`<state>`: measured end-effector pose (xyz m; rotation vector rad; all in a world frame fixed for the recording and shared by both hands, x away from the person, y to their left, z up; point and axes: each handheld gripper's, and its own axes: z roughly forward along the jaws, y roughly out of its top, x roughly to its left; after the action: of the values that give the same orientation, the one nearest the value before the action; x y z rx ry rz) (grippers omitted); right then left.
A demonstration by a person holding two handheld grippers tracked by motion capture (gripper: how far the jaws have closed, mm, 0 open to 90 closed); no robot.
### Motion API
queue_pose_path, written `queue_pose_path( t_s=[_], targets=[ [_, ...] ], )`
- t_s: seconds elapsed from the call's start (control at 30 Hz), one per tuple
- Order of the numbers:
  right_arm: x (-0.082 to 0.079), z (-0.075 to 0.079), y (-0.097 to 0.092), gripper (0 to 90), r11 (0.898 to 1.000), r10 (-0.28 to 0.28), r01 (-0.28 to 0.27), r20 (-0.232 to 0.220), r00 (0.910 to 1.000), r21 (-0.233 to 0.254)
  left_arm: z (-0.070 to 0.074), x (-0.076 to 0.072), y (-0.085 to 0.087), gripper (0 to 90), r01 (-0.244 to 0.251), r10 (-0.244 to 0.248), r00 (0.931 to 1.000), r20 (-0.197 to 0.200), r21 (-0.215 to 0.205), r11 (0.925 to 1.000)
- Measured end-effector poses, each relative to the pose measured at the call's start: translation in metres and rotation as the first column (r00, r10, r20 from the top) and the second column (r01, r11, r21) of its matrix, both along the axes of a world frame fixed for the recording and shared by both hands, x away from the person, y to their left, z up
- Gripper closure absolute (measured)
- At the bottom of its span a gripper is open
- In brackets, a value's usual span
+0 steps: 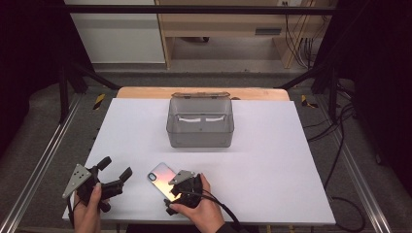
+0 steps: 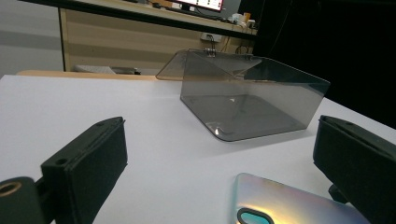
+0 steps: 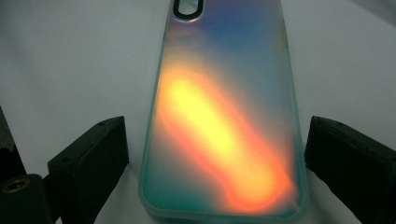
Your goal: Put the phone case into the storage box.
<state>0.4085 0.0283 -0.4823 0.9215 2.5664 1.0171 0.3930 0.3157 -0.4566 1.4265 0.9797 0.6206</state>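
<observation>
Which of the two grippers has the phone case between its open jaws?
The right gripper: its open jaws flank the iridescent phone case lying on the table. The left gripper is open over bare table beside it.

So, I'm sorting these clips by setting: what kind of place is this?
Probably a lab recording rig: a white table inside a black metal frame, cables trailing on the floor, wooden workbench behind.

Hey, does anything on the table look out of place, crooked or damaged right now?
Nothing stands out. The phone case lies flat and whole on the white table, at a slant to its edge, between the open jaws of the right hand-held gripper. The clear box stands upright with its lid open; nothing is spilled.
</observation>
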Motion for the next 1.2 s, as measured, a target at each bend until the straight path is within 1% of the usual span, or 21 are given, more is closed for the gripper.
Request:
queue_pose_path(
  t_s=[0.1,0.23,0.3,0.37,0.43,0.53,0.7,0.73,0.77,0.83,0.87,0.9,0.93,0.97,1.0,1.03,1.07,1.1,1.13,1.17,1.2],
  targets=[
    [0.000,-0.001,0.002,7.5,1.000,0.001,-0.001,-0.001,1.0000,0.001,0.000,0.000,0.000,2.7,-0.001,0.001,1.0000,-0.001,0.000,1.0000],
    [0.004,-0.003,0.002,10.8,1.000,-0.005,0.005,0.002,1.0000,0.004,0.000,0.000,0.000,2.7,0.002,-0.002,1.0000,0.002,0.002,1.0000],
    [0.005,-0.003,0.002,13.5,1.000,-0.011,0.011,0.013,0.9999,0.002,0.000,0.000,0.000,2.7,0.002,-0.002,1.0000,0.002,0.001,1.0000],
    [0.005,-0.003,0.002,13.9,1.000,-0.011,0.011,0.014,0.9998,0.003,0.000,0.000,0.000,2.7,0.002,-0.002,1.0000,0.002,0.000,1.0000],
    [0.004,-0.003,0.002,16.1,1.000,-0.003,0.003,0.026,0.9997,-0.003,0.000,0.000,0.000,2.8,0.003,-0.003,1.0000,0.001,0.001,1.0000],
    [0.002,-0.004,0.001,16.4,1.000,-0.001,0.001,0.038,0.9993,0.002,0.000,0.000,-0.002,2.8,0.008,-0.008,1.0000,0.002,0.004,1.0000],
    [0.003,-0.005,-0.001,17.0,1.000,0.004,-0.004,0.032,0.9995,0.014,0.000,0.000,-0.002,2.8,0.010,-0.010,0.9999,0.000,0.004,0.9999],
    [0.005,-0.003,-0.001,17.3,1.000,0.006,-0.006,0.020,0.9998,0.010,0.001,0.000,-0.002,2.8,0.010,-0.010,0.9999,-0.001,0.001,0.9999],
    [0.005,-0.003,-0.001,17.3,1.000,0.007,-0.007,0.018,0.9998,0.012,0.001,0.000,-0.002,2.8,0.012,-0.012,0.9999,-0.003,-0.002,0.9999],
    [0.005,-0.003,-0.002,17.4,1.000,0.009,-0.009,0.023,0.9997,0.011,0.001,0.000,-0.002,2.8,0.012,-0.012,0.9999,-0.006,-0.006,0.9999],
    [0.006,-0.002,-0.003,17.4,1.000,0.008,-0.008,0.036,0.9993,0.004,0.001,0.000,-0.001,2.8,0.010,-0.010,0.9999,-0.009,-0.012,0.9999],
    [0.007,0.001,-0.009,17.4,1.000,0.002,-0.004,0.058,0.9983,0.021,0.001,0.000,-0.001,2.8,0.011,-0.011,0.9999,-0.011,-0.013,0.9999],
    [0.008,0.003,-0.012,17.4,1.000,-0.002,0.000,0.068,0.9977,0.028,0.001,-0.001,-0.002,2.8,0.019,-0.019,0.9997,-0.017,-0.017,0.9997],
    [0.008,0.003,-0.012,17.4,1.000,-0.002,0.000,0.068,0.9977,0.028,0.001,-0.001,-0.002,2.8,0.019,-0.019,0.9997,-0.017,-0.017,0.9997],
    [0.009,0.012,-0.022,17.4,0.998,-0.013,0.007,0.095,0.9954,0.059,0.002,-0.002,-0.004,2.8,0.033,-0.033,0.9991,-0.025,-0.018,0.9993],
    [0.009,0.015,-0.026,17.4,0.997,-0.014,0.007,0.107,0.9942,0.072,0.002,-0.002,-0.004,2.9,0.033,-0.033,0.9991,-0.025,-0.018,0.9993],
    [0.009,0.019,-0.031,17.4,0.997,-0.024,0.014,0.122,0.9923,0.079,0.004,-0.003,-0.008,3.0,0.060,-0.062,0.9973,-0.041,-0.042,0.9973],
    [0.009,0.019,-0.031,17.4,0.997,-0.024,0.014,0.122,0.9923,0.079,0.004,-0.003,-0.008,2.9,0.060,-0.062,0.9973,-0.041,-0.042,0.9973],
    [0.009,0.029,-0.046,17.4,0.994,-0.052,0.035,0.160,0.9858,0.106,0.007,-0.004,-0.015,2.5,0.092,-0.095,0.9939,-0.056,-0.043,0.9948],
    [0.008,0.032,-0.051,17.4,0.992,-0.060,0.040,0.175,0.9827,0.117,0.009,-0.003,-0.018,2.5,0.096,-0.100,0.9927,-0.068,-0.055,0.9938],
    [0.008,0.036,-0.057,17.4,0.990,-0.075,0.050,0.196,0.9778,0.129,0.012,-0.002,-0.023,2.8,0.106,-0.113,0.9907,-0.076,-0.087,0.9905]
  ],
)
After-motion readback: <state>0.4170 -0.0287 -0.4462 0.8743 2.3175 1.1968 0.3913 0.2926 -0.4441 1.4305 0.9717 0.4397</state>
